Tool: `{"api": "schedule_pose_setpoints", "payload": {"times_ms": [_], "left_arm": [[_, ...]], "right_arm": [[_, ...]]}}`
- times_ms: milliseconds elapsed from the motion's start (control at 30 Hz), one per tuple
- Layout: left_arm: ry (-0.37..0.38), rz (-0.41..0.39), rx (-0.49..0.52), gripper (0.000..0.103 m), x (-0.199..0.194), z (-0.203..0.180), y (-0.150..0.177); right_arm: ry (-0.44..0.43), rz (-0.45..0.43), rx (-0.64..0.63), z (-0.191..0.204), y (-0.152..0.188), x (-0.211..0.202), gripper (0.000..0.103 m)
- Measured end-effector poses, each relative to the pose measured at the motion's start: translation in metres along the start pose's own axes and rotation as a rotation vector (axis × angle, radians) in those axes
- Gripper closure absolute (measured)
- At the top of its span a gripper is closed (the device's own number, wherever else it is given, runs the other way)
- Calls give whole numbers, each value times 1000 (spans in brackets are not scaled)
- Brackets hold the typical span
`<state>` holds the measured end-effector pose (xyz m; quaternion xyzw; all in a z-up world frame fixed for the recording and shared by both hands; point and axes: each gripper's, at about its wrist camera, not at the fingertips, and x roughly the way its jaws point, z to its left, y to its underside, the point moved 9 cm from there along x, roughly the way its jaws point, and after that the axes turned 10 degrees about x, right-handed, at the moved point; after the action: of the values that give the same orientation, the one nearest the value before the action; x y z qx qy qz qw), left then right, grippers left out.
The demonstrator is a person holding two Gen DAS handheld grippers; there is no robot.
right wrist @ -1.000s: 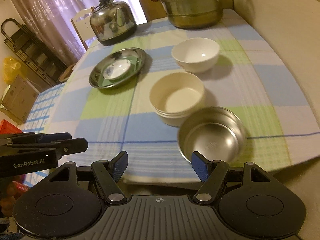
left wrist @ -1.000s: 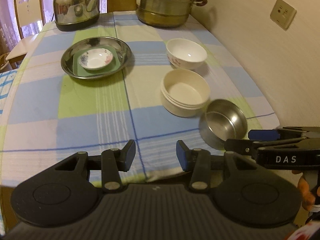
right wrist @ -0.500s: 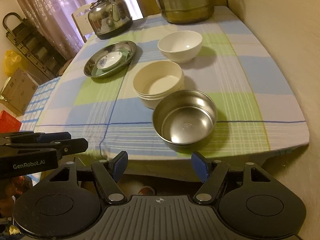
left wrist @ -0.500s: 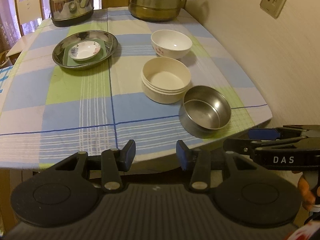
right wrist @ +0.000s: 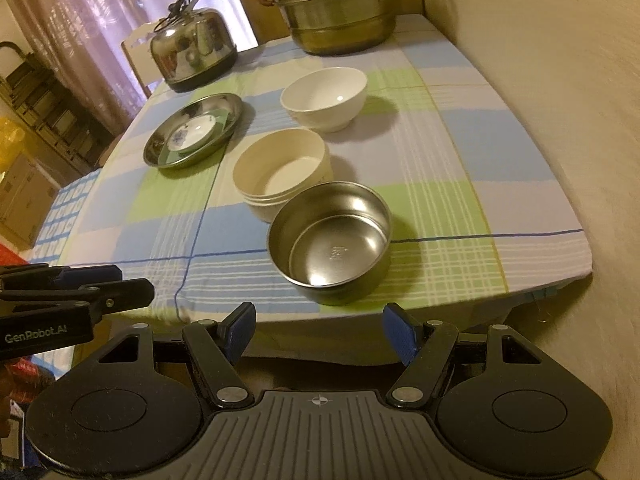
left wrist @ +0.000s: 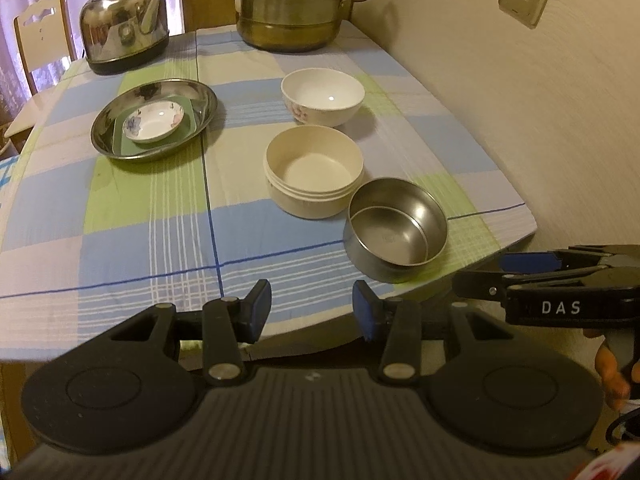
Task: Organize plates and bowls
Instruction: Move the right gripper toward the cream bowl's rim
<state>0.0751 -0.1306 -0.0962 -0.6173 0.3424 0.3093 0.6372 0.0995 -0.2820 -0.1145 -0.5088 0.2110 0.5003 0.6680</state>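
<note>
So, near to far:

Left claw (left wrist: pixel 312 308): released, blue pads apart with nothing between them, hanging over the near edge of the worktop (left wrist: pixel 120 240).
Right claw (right wrist: pixel 318 330): also released, spread wider, empty, just short of the worktop edge in front of the steel bowl (right wrist: pixel 330 240).
Steel bowl: nearest dish, upright, touching or almost touching the cream bowls (right wrist: pixel 280 170) behind it.
Cream bowls: a nested stack, mid-worktop.
White bowl (right wrist: pixel 324 98): just behind the stack, apart from it.
Steel plate (left wrist: pixel 154 118): off to the left, holding a green square plate (left wrist: pixel 188 130) with 1 small floral saucer (left wrist: pixel 154 122) on top.
Far end: kettle (left wrist: pixel 124 26) and stacked steamer pot (left wrist: pixel 292 4).
</note>
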Motion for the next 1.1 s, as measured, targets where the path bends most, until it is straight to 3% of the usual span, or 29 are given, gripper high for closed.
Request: {"api": "schedule_pose_setpoints", "payload": {"times_ms": [1100], "left_arm": [[-60,25,-27,61,29,22,-18]], "right_arm": [[25,-45,7,-36,-43,20,33]]}}
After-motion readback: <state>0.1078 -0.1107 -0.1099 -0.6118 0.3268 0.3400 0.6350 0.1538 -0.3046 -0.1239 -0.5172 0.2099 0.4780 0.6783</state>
